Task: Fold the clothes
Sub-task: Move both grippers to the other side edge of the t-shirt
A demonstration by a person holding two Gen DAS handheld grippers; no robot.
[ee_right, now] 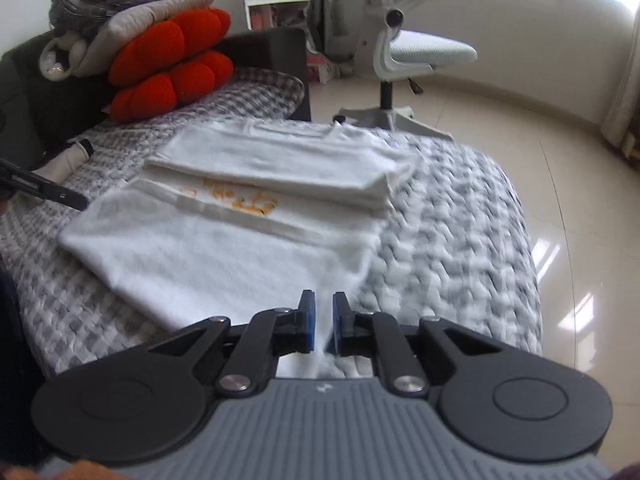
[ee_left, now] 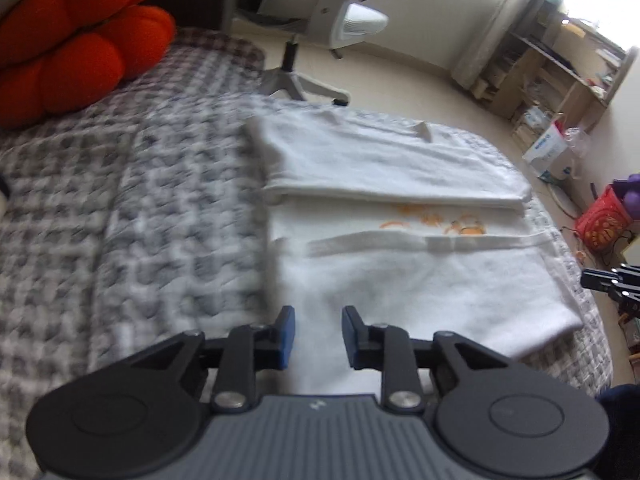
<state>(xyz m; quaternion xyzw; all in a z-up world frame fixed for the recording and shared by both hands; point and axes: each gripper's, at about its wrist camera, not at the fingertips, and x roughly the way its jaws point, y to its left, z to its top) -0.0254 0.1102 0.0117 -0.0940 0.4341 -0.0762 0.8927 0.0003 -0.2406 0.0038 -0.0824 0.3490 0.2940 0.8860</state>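
Nearest the left wrist lens: left gripper (ee_left: 318, 336), blue pads spread apart, nothing between them, poised over the near edge of a white T-shirt (ee_left: 400, 280). Shirt spread flat on a grey-and-white checked bedspread (ee_left: 120, 220), far part folded back into a thick band, orange print (ee_left: 440, 222) peeping out just below that fold. From the right wrist view: right gripper (ee_right: 323, 322), pads drawn close with only a narrow gap, a ridge of the shirt's near corner rising between them; whether actually pinched, cannot tell. Shirt stretching away to the far left of those fingers. Far left on the bed, a red cushion (ee_right: 172, 64); beyond, a white office chair (ee_right: 400, 52).
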